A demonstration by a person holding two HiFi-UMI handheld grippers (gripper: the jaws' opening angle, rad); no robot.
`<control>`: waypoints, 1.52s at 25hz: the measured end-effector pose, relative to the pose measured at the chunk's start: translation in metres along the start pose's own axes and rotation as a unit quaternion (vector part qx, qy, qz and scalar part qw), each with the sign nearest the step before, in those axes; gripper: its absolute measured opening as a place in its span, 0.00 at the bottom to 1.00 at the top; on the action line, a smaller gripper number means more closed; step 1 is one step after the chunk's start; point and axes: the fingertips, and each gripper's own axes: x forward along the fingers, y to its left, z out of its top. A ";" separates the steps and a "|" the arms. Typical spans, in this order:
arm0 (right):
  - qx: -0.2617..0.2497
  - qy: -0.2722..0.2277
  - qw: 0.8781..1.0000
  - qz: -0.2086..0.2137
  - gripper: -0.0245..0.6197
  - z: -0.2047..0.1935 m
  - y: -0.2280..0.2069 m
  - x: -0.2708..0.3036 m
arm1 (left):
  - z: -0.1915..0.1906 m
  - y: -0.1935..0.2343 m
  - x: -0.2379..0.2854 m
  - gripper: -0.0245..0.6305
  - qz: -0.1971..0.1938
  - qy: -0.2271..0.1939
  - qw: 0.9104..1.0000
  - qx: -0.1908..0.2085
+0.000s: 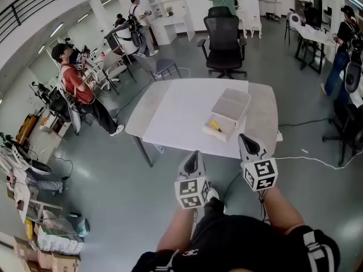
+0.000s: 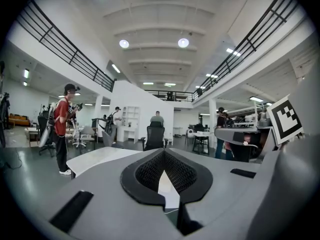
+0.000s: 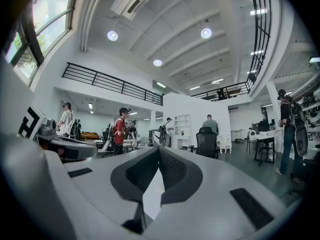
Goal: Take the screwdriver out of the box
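Observation:
A translucent box (image 1: 226, 119) stands open on the white table (image 1: 170, 112), near its front right edge, with its lid (image 1: 232, 103) folded back behind it. A yellow-handled screwdriver (image 1: 216, 126) lies inside the box. Both grippers are held low in front of the table, short of its edge. My left gripper (image 1: 193, 156) is shut and holds nothing, below and left of the box. My right gripper (image 1: 246, 139) is also shut and holds nothing, just in front of the box. In the left gripper view (image 2: 164, 152) and the right gripper view (image 3: 159, 149) the jaws meet at the tips, and the box is hidden behind them.
A black office chair (image 1: 225, 43) stands beyond the table, and a grey chair (image 1: 159, 67) at its far left. A person in a red shirt (image 1: 78, 86) stands to the left. Cables (image 1: 317, 159) run over the floor at the right. More desks and people fill the room.

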 end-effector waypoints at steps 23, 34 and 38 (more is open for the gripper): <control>-0.003 0.065 0.998 -0.018 0.06 -0.021 -0.057 0.241 | 0.027 0.125 0.234 0.06 -0.040 0.025 0.999 -0.017; 0.000 0.109 0.994 -0.027 0.06 -0.055 -0.080 0.287 | 0.012 0.135 0.297 0.06 -0.079 0.052 0.995 -0.015; 0.007 0.138 0.990 -0.011 0.06 -0.087 -0.092 0.284 | -0.012 0.119 0.305 0.06 -0.080 0.071 0.994 -0.020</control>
